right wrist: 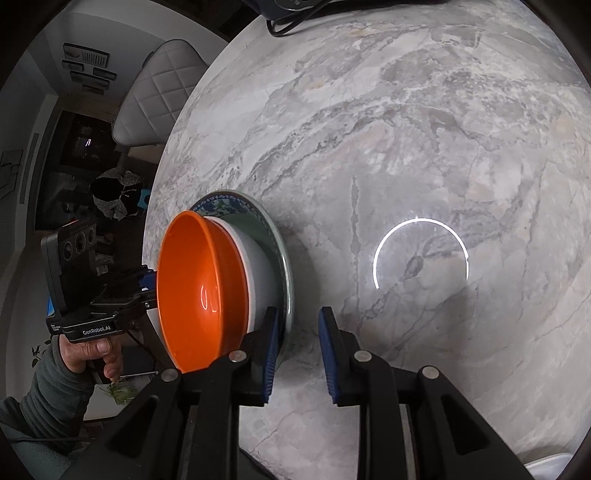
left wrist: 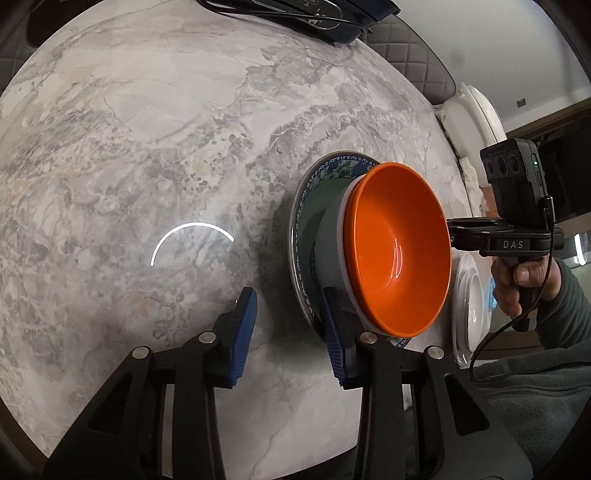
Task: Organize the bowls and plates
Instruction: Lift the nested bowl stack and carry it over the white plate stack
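An orange bowl [left wrist: 399, 254] sits nested in a white bowl [left wrist: 332, 251], both on a green plate with a blue patterned rim [left wrist: 301, 236] on the marble table [left wrist: 147, 147]. My left gripper [left wrist: 290, 328] is open, its fingers straddling the plate's near edge. In the right wrist view the same stack shows: orange bowl [right wrist: 199, 291], white bowl [right wrist: 258, 269], plate [right wrist: 282, 251]. My right gripper [right wrist: 297, 350] is open, its fingers straddling the plate's rim from the opposite side.
A white plate [left wrist: 469, 306] lies beyond the stack by the table edge. Dark devices with cables [left wrist: 314, 14] lie at the table's far side. Quilted chairs [right wrist: 155, 96] stand beside the table. A white container corner [right wrist: 550, 467] shows at lower right.
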Motion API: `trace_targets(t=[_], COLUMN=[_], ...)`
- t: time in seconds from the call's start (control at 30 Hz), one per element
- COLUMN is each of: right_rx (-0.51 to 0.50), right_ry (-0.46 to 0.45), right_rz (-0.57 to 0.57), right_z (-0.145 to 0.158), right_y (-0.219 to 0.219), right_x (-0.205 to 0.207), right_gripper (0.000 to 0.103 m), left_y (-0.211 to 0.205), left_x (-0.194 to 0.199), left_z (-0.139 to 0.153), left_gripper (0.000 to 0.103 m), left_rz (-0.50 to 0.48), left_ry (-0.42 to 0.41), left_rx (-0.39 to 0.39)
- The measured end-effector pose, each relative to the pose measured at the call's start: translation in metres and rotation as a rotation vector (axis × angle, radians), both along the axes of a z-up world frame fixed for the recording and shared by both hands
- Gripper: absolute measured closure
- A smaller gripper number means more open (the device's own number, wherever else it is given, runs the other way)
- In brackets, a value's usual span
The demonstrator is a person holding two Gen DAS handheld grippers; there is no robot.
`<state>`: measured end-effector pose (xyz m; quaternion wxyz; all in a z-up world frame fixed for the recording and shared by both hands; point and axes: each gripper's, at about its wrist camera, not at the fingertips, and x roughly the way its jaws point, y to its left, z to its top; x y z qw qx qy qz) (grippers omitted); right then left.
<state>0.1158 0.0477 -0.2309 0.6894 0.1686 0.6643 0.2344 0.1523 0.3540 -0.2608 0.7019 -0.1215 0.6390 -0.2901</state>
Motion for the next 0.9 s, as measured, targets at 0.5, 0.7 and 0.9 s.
trace_targets(t=[0.5, 0.7, 0.9], right_rx=[0.114, 0.145, 0.137], right_ry=[0.033, 0.054, 0.05], right_rz=[-0.022, -0.055, -0.062], right_z=[-0.007, -0.01, -0.008], right_y=[-0.007, -0.011, -0.009], right_x=[0.006, 0.005, 0.004], right_gripper=[0.093, 0.093, 0.093], left_y=[-0.002, -0.006, -0.004], left_x=[0.008, 0.01, 0.01], left_z=[0.0, 0.001, 0.0], left_gripper=[0.087, 0.093, 0.095], left_rz=[-0.018, -0.026, -0.001], left_ry=[0.049, 0.061, 0.073], left_rx=[-0.048, -0.049, -0.059])
